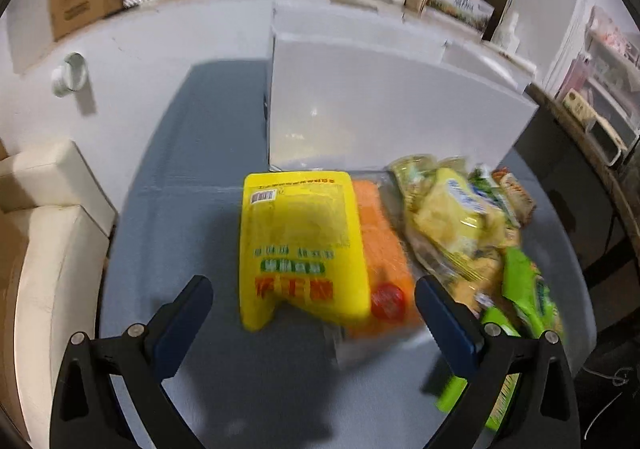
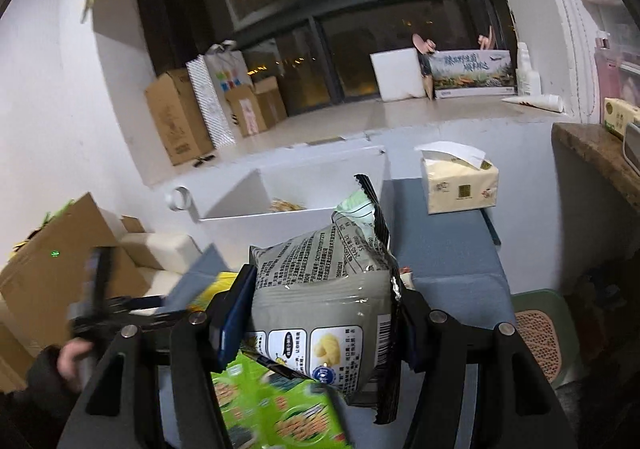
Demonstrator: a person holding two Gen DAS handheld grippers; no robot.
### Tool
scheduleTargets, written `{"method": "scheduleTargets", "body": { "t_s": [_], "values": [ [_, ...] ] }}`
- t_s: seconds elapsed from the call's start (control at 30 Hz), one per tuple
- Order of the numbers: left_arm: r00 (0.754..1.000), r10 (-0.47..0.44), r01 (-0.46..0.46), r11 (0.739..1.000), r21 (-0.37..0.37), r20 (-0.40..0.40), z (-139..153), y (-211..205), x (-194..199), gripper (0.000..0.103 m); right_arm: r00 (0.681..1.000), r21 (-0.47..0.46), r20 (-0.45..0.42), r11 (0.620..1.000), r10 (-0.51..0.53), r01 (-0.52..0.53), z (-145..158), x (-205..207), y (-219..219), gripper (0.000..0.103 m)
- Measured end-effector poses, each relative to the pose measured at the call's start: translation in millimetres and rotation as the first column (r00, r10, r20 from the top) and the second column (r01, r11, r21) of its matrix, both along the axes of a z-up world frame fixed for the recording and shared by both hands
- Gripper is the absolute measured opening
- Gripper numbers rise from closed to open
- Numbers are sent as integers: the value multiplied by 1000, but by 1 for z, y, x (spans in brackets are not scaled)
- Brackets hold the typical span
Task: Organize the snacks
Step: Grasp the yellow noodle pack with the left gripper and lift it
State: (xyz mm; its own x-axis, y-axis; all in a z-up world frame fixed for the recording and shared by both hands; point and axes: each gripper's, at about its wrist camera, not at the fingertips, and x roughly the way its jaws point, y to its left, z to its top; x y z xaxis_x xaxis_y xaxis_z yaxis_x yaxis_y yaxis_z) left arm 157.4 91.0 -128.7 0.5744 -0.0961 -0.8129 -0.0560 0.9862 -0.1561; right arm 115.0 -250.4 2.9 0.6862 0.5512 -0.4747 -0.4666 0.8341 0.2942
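In the left wrist view, my left gripper (image 1: 314, 299) is open and empty, its blue pads on either side of the near end of a yellow snack bag (image 1: 300, 245) lying on the grey table (image 1: 180, 189). An orange packet (image 1: 384, 249) lies beside it, then a pile of yellow and green snack bags (image 1: 472, 233). A white storage box (image 1: 380, 105) stands behind them. In the right wrist view, my right gripper (image 2: 320, 313) is shut on a grey-green snack bag (image 2: 324, 297), held above green packets (image 2: 276, 405). The white box (image 2: 280, 209) shows open-topped with a snack inside.
A tissue pack (image 2: 460, 185) sits on the table right of the box. Cardboard boxes (image 2: 176, 121) stand on the floor by the wall. A cream sofa (image 1: 48, 229) is left of the table. A green stool (image 2: 544, 333) is at right.
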Motion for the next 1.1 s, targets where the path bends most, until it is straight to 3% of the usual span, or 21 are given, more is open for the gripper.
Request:
{"method": "scheduleTargets", "body": {
  "t_s": [0.27,0.37,0.43,0.47,0.6,0.67,0.9,1.1],
  "values": [
    [996,-8,8,1000,2,-91,-27,4,40,103,1000,-20,7,999,29,-29,-1,-8,7,66],
    [997,-12,13,1000,11,-76,-29,1,39,101,999,-27,-1,999,32,-32,-4,-8,9,66],
    [998,-16,17,1000,7,-64,-28,1,37,93,999,-29,-5,999,34,-34,-6,-8,10,66],
    [998,-17,17,1000,-1,-54,-26,1,35,82,999,-29,-8,999,31,-31,-7,-8,10,66],
    [999,-3,2,1000,-25,-46,-23,5,28,66,999,-35,-15,999,33,-33,-10,-8,12,66],
    [999,1,-1,1000,-22,-37,-20,5,22,65,999,-42,-14,999,34,-35,-10,-9,14,66],
    [998,23,-22,1000,-22,66,12,7,-12,65,999,-56,-12,997,48,-48,-10,-10,21,66],
    [982,26,-27,1000,7,189,75,1,-29,65,998,-41,-19,997,60,-60,-6,-2,27,66]
  ]
}}
